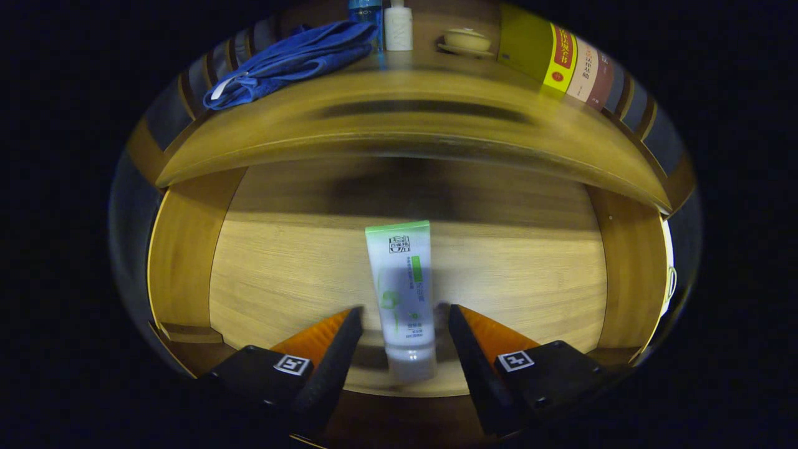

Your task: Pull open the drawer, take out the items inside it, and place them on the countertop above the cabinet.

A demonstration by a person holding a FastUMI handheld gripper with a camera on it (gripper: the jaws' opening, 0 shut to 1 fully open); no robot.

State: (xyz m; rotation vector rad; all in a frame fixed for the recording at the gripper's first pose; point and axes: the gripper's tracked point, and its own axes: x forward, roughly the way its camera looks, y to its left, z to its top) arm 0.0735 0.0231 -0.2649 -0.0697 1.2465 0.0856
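Drawer (pixel 262 274): one, open. Contents: one tube (pixel 402 293), lying between the fingers of one gripper (pixel 402 318), both fingers clear of it. Countertop (pixel 411 118) items: one blue cloth (pixel 293 59), one white bottle (pixel 398 26), one blue bottle (pixel 365 6) beside it, partly cut off, one lidded dish (pixel 466 40), and books (pixel 570 62), probably three, counted by spines.

smooth wood-grain drawer (pixel 280 274), glossy plastic tube (pixel 402 280), matt black fingers (pixel 336 349) — open around it, soft blue cloth (pixel 293 59)
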